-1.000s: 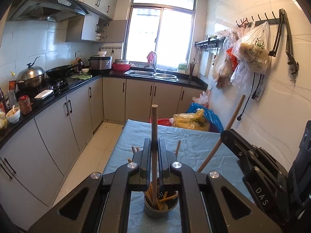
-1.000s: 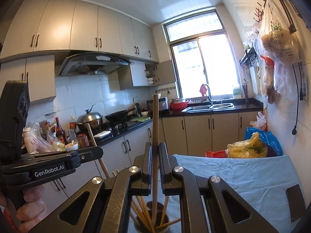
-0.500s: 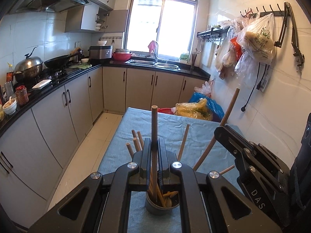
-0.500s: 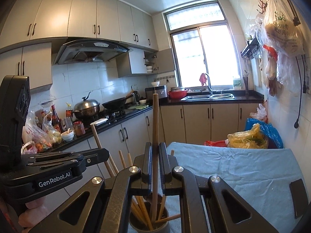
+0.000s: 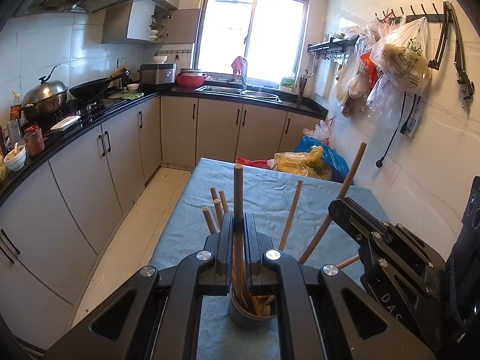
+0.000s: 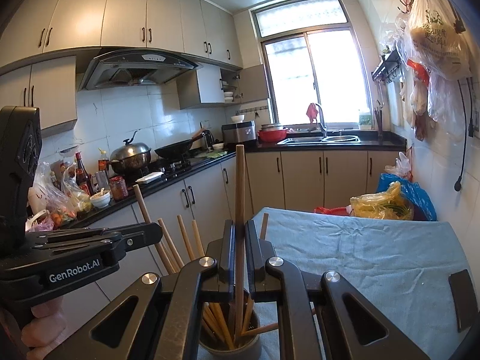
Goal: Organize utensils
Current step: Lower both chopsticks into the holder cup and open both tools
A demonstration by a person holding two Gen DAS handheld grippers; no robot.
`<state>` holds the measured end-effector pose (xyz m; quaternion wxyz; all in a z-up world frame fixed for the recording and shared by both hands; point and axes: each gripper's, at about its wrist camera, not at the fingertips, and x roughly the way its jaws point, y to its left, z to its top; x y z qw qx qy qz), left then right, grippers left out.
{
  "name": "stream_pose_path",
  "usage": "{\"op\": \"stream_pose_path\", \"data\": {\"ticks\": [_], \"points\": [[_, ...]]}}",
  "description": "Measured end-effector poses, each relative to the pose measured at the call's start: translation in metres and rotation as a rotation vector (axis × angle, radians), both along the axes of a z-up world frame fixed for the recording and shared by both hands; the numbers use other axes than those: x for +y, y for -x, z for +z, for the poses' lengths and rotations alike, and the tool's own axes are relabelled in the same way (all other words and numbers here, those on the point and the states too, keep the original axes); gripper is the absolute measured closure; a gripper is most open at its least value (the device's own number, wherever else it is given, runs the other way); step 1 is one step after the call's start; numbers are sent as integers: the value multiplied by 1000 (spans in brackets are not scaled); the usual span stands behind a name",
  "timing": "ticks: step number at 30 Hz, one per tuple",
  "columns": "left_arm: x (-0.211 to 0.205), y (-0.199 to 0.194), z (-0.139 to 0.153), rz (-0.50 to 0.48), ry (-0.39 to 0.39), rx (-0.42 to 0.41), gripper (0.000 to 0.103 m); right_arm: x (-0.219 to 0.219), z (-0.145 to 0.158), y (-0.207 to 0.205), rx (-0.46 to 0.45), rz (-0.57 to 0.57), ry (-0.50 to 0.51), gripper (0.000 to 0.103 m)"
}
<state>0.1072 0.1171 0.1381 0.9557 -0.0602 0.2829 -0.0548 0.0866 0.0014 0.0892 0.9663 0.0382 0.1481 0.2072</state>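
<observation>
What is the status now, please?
Left hand-held gripper shut on chopstick. Right hand-held gripper shut on chopstick. Both tips inside chopstick holder. Nothing blocking.

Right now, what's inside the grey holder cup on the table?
The grey holder cup holds a bundle of wooden chopsticks standing at angles. The right gripper is shut on one more chopstick, its tip down inside. The cup's bottom is hidden by the sticks.

White-tiled walls [image 5: 75,51], a bright window [image 5: 255,27] above the sink [image 5: 240,91], beige cabinets [image 5: 216,132] under a black counter [image 5: 99,114], pale floor [image 5: 126,240], daylight flooded in.
</observation>
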Motion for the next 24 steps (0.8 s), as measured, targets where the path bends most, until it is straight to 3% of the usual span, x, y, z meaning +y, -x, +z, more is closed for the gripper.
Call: {"op": "stream_pose_path", "data": {"ticks": [18,24], "points": [[8,-7,-12,15,13,24,97,1,-15,-15,79,10,16,95],[8,0,-6,19,16,8,83,-5,-3,-5,54,18,-10,80]]}}
